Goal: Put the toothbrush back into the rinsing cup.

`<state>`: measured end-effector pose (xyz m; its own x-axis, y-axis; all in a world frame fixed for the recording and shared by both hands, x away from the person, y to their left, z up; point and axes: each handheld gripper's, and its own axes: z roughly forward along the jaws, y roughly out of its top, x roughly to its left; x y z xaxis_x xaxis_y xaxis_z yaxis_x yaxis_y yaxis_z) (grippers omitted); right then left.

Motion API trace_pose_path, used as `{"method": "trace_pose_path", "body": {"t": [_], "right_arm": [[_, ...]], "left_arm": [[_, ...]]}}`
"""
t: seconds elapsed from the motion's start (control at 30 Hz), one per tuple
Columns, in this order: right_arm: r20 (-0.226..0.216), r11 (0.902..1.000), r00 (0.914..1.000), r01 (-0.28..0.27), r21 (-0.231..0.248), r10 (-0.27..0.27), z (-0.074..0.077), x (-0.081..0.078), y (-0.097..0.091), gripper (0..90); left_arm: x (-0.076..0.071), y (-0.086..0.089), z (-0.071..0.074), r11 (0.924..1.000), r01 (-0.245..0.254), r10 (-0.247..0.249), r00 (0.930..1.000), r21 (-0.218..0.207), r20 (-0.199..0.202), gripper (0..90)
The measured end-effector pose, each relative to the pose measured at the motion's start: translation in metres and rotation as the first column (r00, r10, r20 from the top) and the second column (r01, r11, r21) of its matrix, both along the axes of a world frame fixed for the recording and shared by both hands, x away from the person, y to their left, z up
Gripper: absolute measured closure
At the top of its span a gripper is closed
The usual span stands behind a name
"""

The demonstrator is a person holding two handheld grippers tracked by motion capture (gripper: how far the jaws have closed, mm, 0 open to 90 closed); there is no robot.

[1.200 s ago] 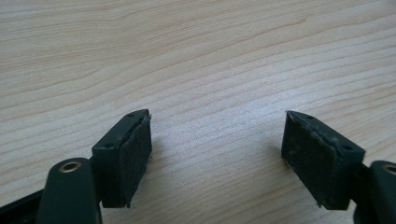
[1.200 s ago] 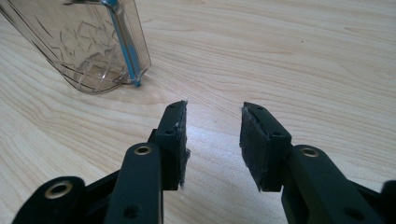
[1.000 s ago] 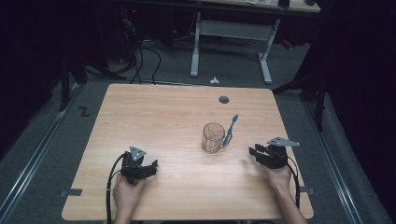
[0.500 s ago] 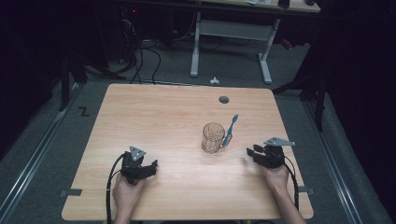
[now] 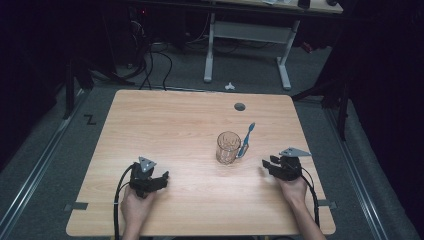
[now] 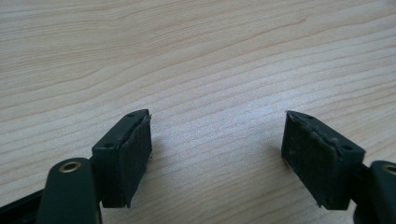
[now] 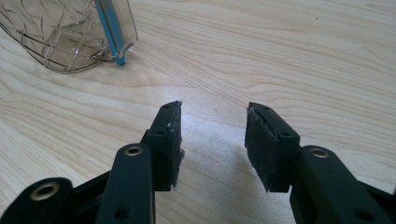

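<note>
Now I am parting the jaws of my right gripper (image 5: 270, 163) a little wider beside the glass mug (image 5: 228, 148), and nothing is sitting between them; the right gripper view is showing only bare wood in the gap. They are standing moderately apart, not at full spread. The mug is standing upright on the table (image 5: 175, 125), toward its right half, with a blue toothbrush (image 5: 246, 139) leaning out of it, head up and away from me. My right gripper is resting low to the right of the mug, near it but not touching. My left gripper (image 5: 161, 179) is lying well to the left of the mug, its jaws standing wide over bare wood and gripping nothing, in the same spot as a second ago. The mug and toothbrush are sitting where they were. I am reading the widening as readying for a reach toward the mug or the brush; neither is grasped yet.
</note>
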<state>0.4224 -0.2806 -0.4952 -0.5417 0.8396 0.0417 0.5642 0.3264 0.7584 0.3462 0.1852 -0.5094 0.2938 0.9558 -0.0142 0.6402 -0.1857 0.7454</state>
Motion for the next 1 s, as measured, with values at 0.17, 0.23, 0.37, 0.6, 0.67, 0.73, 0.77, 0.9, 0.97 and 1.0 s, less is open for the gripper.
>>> {"method": "trace_pose_path", "body": {"t": [0.17,0.23,0.37,0.6,0.67,0.73,0.77,0.9,0.97,1.0], "right_arm": [[-0.004,1.0,1.0,-0.004,-0.003,0.004,-0.002,0.0,0.002,55.2],[-0.007,1.0,1.0,-0.002,-0.002,0.002,-0.003,0.0,0.002,55.0],[-0.018,0.9999,0.9998,-0.004,-0.011,0.003,-0.005,0.001,0.004,53.2],[-0.011,0.9995,0.9999,-0.003,-0.03,0.003,-0.007,0.0,0.008,51.2],[-0.008,0.9992,1.0,-0.004,-0.04,0.003,-0.007,0.0,0.009,49.3],[0.0,0.9983,1.0,-0.009,-0.058,0.009,-0.007,-0.001,0.011,47.5],[0.006,0.9974,0.9999,-0.011,-0.071,0.012,-0.007,-0.001,0.013,45.7],[0.002,0.9974,1.0,0.005,-0.072,-0.004,-0.007,-0.001,0.013,42.1],[0.002,0.9974,1.0,0.008,-0.072,-0.008,-0.008,-0.001,0.013,41.8],[0.002,0.9974,0.9999,0.01,-0.071,-0.01,-0.008,-0.001,0.013,41.7]], "left_arm": [[0.0,0.0,0.0,1.0,0.0,0.0,1.0,0.0,0.0,24.9],[0.0,0.0,0.0,1.0,0.0,0.0,1.0,0.0,0.0,24.9],[0.0,0.0,0.0,1.0,0.0,0.0,1.0,0.0,0.0,24.9],[0.0,0.0,0.0,1.0,0.0,0.0,1.0,0.0,0.0,24.9],[0.0,0.0,0.0,1.0,0.0,0.0,1.0,-0.001,0.0,24.9],[0.0,0.0,0.0,1.0,0.0,0.0,1.0,0.0,0.0,24.9],[0.0,0.0,0.0,1.0,0.0,0.0,1.0,0.0,0.0,24.9],[0.0,0.0,0.0,1.0,0.0,0.0,1.0,-0.001,0.0,24.9],[0.0,0.0,0.0,1.0,0.0,0.0,1.0,-0.001,0.0,24.9],[0.0,0.0,0.0,1.0,0.0,0.0,1.0,-0.001,0.0,24.9]]}}
